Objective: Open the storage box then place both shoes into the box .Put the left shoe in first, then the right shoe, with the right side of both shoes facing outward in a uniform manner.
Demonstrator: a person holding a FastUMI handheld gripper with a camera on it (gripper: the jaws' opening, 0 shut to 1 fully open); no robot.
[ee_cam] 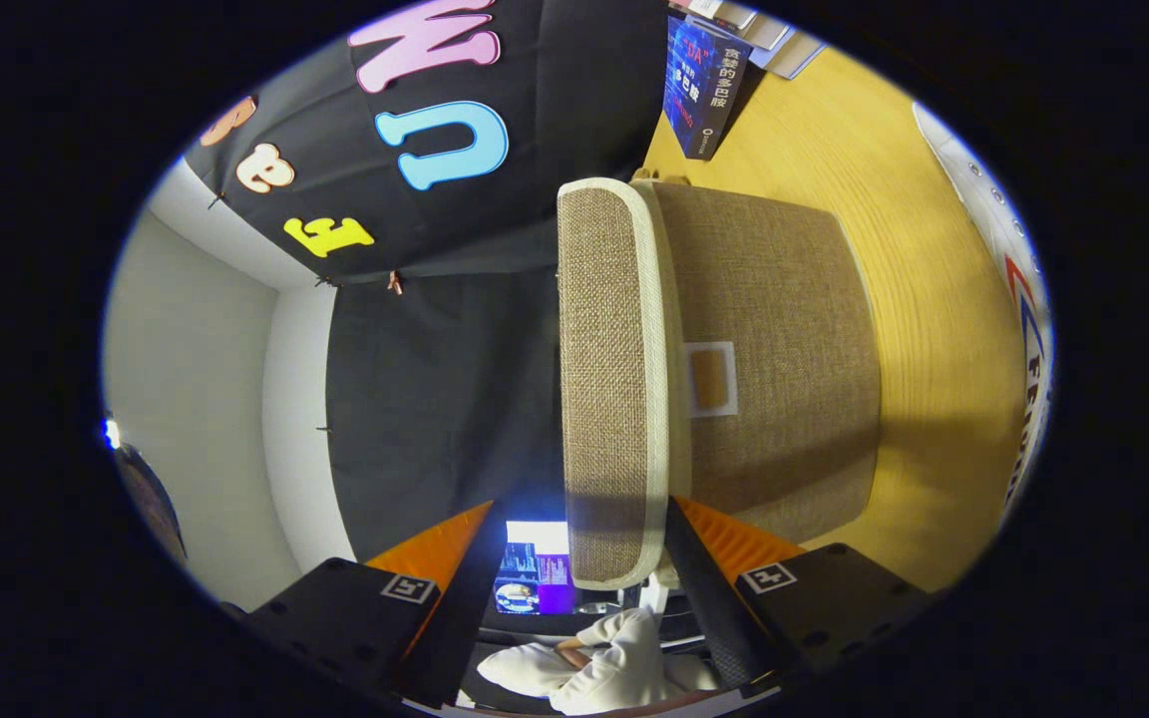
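Observation:
The view is rolled on its side, so the wooden table stands to the right. A brown woven storage box with a small label window rests on it. Its lid, rimmed in cream, lies along the box's top. My gripper is open and straddles the near end of the lid. The right finger lies against the lid's rim where it meets the box front. The left finger stands off the lid's outer face with a gap.
Behind the box, a blue book and some pale books stand at the table's back. A white panel borders the table's far side. Beyond the fingers are a lit screen and a person's white sleeve.

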